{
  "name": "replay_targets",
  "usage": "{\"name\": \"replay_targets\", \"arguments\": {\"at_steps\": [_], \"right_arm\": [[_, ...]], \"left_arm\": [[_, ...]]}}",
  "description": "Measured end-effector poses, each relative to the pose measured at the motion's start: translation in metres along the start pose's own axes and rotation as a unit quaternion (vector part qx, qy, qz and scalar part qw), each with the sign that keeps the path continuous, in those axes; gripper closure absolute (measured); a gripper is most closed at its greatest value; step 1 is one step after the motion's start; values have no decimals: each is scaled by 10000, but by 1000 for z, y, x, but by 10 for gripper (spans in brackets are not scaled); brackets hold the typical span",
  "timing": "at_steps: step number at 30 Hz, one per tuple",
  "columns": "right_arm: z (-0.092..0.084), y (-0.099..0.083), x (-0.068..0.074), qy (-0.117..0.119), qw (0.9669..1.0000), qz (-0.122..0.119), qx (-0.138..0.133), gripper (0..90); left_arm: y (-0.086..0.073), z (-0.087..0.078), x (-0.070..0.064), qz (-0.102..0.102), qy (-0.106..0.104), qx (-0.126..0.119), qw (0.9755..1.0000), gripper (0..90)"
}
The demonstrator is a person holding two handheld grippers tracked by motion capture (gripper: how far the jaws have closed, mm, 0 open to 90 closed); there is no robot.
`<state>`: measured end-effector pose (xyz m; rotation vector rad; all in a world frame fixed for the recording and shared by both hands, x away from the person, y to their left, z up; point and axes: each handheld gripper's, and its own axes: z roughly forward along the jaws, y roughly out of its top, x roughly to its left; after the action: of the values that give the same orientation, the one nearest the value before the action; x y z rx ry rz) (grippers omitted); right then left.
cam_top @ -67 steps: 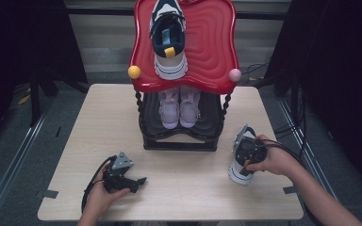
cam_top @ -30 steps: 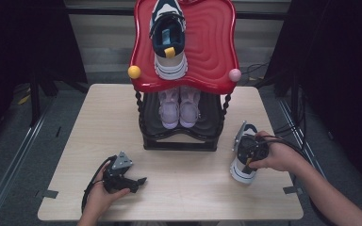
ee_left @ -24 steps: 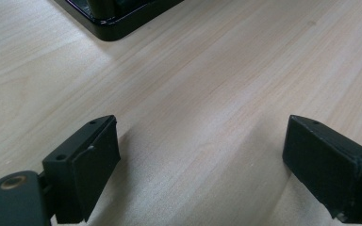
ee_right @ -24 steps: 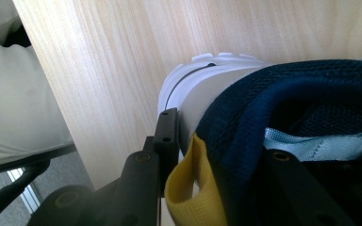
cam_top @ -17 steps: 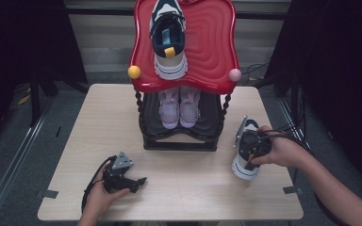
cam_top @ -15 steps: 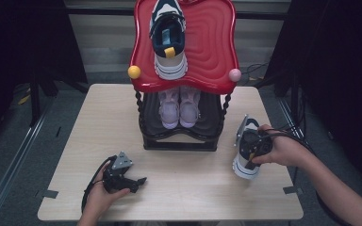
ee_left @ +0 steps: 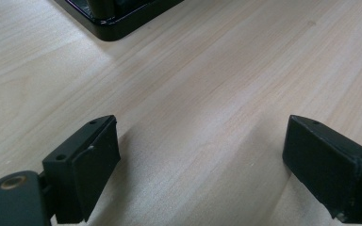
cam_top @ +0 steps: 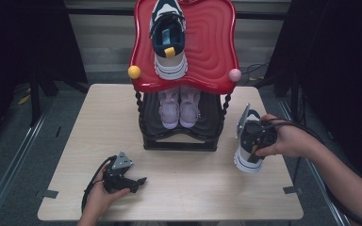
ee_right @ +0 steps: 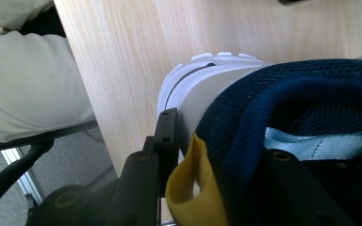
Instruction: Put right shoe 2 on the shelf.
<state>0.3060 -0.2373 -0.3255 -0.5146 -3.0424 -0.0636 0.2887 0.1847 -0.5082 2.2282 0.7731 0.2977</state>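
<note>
Gripping the sneaker (cam_top: 248, 153) by its heel, the right gripper (cam_top: 257, 138) has one jaw outside the white heel and the other inside the navy collar, right by the yellow pull tab (ee_right: 195, 188), so it's clamped on the shoe. That sneaker sits just right of the rack (cam_top: 181, 136), toe tilted up toward the rack's red top (cam_top: 212, 52), sole end low near the table (cam_top: 75, 141). Its twin (cam_top: 168, 37) lies on that red top, and a pink pair (cam_top: 179, 106) sits on the rack's lower shelf. Left gripper (cam_top: 134, 181) rests on the table in front of the rack, off to its left, jaws wide apart with just bare wood between them.
</note>
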Motion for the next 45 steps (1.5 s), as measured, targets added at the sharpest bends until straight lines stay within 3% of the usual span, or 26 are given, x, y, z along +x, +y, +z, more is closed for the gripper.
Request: {"name": "replay_targets", "arguments": {"at_steps": [45], "right_arm": [[-151, 16, -8, -778, 9967, -109, -200, 685]], "left_arm": [[0, 0, 0, 23, -5, 15, 10000, 110]]}}
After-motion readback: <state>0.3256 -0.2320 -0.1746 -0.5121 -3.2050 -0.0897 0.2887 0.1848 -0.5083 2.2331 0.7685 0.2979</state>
